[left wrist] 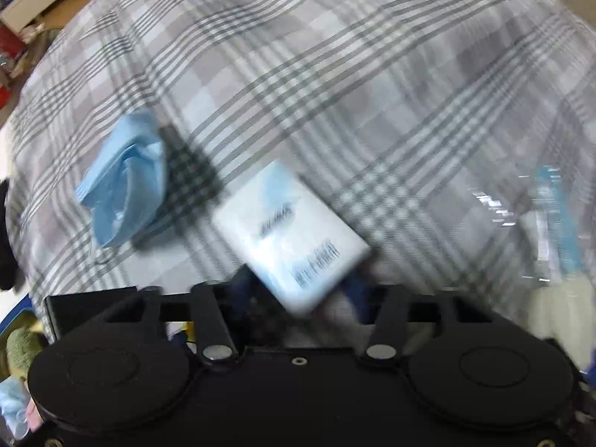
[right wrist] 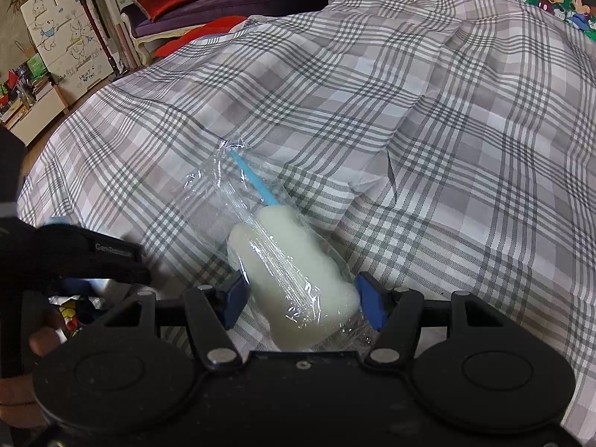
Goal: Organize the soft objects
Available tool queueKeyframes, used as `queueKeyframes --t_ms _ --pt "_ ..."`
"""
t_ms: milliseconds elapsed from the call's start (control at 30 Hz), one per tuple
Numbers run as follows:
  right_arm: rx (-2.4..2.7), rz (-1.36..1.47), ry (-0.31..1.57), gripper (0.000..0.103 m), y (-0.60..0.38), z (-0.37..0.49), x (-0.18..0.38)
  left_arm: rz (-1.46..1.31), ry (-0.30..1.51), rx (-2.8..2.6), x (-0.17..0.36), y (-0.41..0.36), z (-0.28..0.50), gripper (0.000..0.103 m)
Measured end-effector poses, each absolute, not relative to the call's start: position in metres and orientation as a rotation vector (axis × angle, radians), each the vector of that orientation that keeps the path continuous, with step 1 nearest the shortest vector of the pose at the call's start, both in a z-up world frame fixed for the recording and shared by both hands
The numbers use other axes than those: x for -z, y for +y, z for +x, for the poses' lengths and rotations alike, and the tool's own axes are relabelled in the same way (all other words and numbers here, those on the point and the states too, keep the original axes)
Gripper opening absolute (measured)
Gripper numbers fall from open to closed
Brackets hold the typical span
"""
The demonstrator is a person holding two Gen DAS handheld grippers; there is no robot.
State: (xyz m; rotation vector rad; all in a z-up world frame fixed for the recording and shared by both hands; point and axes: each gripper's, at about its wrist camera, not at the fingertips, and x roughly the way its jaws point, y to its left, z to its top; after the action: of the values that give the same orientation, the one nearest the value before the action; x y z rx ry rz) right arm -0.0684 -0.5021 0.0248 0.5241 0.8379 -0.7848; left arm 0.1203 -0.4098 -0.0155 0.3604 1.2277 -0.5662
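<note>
In the left wrist view my left gripper (left wrist: pixel 298 290) is shut on a white and blue tissue pack (left wrist: pixel 290 231), held tilted above the plaid bedcover (left wrist: pixel 335 74). A crumpled light blue cloth (left wrist: pixel 123 186) lies on the cover to the left. In the right wrist view my right gripper (right wrist: pixel 301 298) is shut on a white sponge in clear plastic wrap (right wrist: pixel 294 279) with a blue handle (right wrist: pixel 253 178) pointing away. The same wrapped sponge shows blurred at the right edge of the left wrist view (left wrist: pixel 551 223).
The plaid bedcover (right wrist: pixel 409 111) fills both views, with a fold and a small slit right of centre (right wrist: pixel 391 171). A purple sofa with red cushions (right wrist: pixel 178 3) and a white cabinet (right wrist: pixel 63 37) stand beyond the bed. The left gripper's body (right wrist: pixel 74 257) is at the left.
</note>
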Motion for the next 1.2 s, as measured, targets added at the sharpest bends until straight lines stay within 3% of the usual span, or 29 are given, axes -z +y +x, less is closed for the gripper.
queueKeyframes --t_ms 33,300,333,367,567,600,633,667,700,733,767,1200 --pt "0.785 0.524 0.839 0.062 -0.502 -0.068 -0.024 0.373 1.22 0.567 0.013 -0.411 0.118 0.037" --pt "0.798 0.524 0.841 0.062 -0.505 -0.071 -0.022 0.405 1.151 0.634 -0.019 -0.403 0.101 0.023" --pt "0.799 0.526 0.84 0.062 -0.505 -0.071 -0.022 0.403 1.141 0.641 -0.027 -0.4 0.1 0.018" --pt "0.799 0.527 0.836 0.062 -0.505 -0.072 -0.023 0.401 1.129 0.65 -0.035 -0.396 0.099 0.0" --pt "0.803 0.545 0.837 0.062 -0.505 -0.072 -0.023 0.382 1.092 0.686 -0.075 -0.374 0.093 0.0" --pt "0.804 0.546 0.833 0.062 -0.504 -0.073 -0.024 0.371 1.096 0.672 -0.076 -0.372 0.096 0.003" --pt "0.804 0.542 0.828 0.062 -0.502 -0.073 -0.026 0.36 1.104 0.66 -0.077 -0.371 0.098 0.019" --pt "0.801 0.538 0.823 0.062 -0.501 -0.074 -0.029 0.349 1.109 0.646 -0.077 -0.371 0.101 0.045" --pt "0.798 0.536 0.815 0.062 -0.499 -0.075 -0.031 0.336 1.11 0.623 -0.075 -0.371 0.104 0.056" --pt "0.791 0.535 0.809 0.062 -0.498 -0.076 -0.033 0.324 1.107 0.591 -0.072 -0.372 0.107 0.079" --pt "0.786 0.535 0.803 0.062 -0.497 -0.077 -0.034 0.313 1.097 0.558 -0.069 -0.373 0.109 0.084" --pt "0.777 0.54 0.808 0.062 -0.502 -0.078 -0.027 0.119 1.118 0.243 0.002 -0.401 0.146 0.084"
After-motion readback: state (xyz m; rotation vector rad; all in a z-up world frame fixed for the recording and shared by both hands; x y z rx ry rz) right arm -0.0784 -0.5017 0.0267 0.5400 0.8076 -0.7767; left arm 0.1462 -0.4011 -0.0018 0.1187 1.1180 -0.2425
